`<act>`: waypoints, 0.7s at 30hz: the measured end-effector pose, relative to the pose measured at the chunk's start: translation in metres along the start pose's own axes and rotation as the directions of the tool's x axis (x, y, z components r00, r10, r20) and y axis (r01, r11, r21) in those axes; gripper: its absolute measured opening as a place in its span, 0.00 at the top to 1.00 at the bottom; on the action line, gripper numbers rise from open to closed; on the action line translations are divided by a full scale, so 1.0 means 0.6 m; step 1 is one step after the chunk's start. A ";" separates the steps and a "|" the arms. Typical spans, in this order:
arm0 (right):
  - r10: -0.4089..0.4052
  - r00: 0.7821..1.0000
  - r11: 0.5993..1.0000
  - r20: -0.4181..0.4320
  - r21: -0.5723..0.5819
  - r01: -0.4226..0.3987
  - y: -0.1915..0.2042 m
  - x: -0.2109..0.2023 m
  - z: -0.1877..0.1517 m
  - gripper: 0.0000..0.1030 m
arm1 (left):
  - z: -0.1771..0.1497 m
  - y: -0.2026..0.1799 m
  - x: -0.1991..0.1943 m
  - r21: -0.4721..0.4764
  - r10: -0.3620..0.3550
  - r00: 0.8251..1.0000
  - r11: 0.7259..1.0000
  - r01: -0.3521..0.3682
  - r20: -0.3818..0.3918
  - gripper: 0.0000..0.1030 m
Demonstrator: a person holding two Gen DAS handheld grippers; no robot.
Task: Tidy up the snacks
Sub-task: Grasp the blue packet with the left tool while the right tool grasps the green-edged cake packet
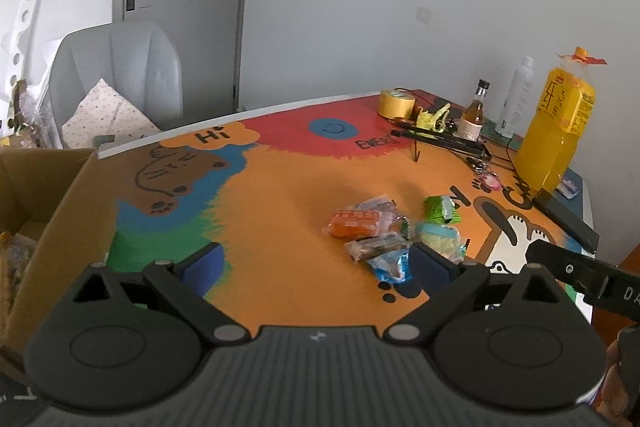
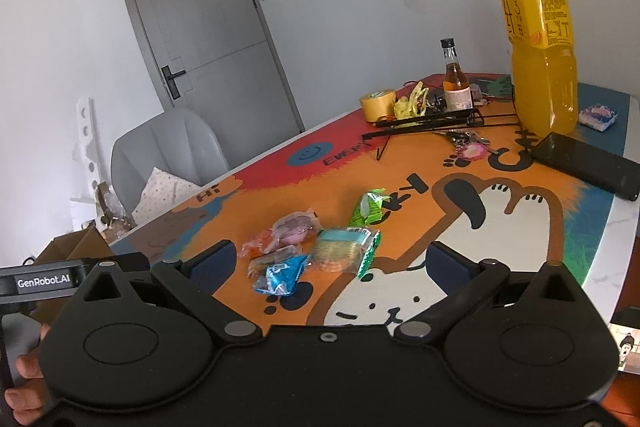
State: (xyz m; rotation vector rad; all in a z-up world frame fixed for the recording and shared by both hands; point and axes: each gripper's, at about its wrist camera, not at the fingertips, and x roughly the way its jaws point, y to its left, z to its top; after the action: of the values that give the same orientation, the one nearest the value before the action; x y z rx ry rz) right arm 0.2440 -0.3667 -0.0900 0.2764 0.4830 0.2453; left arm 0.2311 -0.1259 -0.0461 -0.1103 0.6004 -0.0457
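**Both claws spread above the snack pile**

Blue packet (image 2: pixel 282 273) lies nearest, just ahead of the right claw (image 2: pixel 338 261) and twd its left finger; same packet sits by the left claw's (image 1: pixel 316 261) right fingertip (image 1: pixel 430 261). Both claws are released, jaws wide apart, nothing btwn the pads, hovering over the painted counter (image 1: pixel 280 227). Rest of the snacks bunch together just beyond: brown bar (image 1: pixel 374 246) touching the blue packet, orange pack (image 1: pixel 354 223) behind it, teal-and-green cracker pack (image 2: pixel 346 251) alongside, green wrapper (image 2: pixel 370 209) a bit farther out and apart. Cardboard box (image 1: pixel 56 219) stands left of the left claw (contents too blurred to tell). Far beyond the right claw: juice bottle (image 2: pixel 542 59), small glass bottle (image 2: pixel 456 79), tape roll (image 2: pixel 378 105), black phone (image 2: pixel 588 163).
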 end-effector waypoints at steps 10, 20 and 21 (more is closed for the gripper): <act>0.024 1.000 0.999 -0.008 0.035 -0.024 -0.037 0.032 0.003 0.00 | 0.010 -0.047 0.047 0.042 -0.015 1.000 0.999 0.016 -0.011 0.05; 0.030 0.999 0.997 -0.036 0.070 -0.028 -0.069 0.074 -0.006 0.00 | -0.001 -0.079 0.111 0.058 -0.013 0.998 0.998 0.017 -0.059 0.05; 0.031 0.999 0.997 -0.040 0.074 -0.028 -0.073 0.079 -0.007 0.00 | -0.002 -0.082 0.118 0.060 -0.011 0.998 0.998 0.015 -0.064 0.05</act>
State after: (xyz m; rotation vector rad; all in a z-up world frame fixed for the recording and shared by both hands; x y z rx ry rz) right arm 0.2896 -0.3928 -0.1274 0.3507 0.5297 0.2630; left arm 0.2880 -0.1804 -0.0812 -0.0548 0.6612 -0.0802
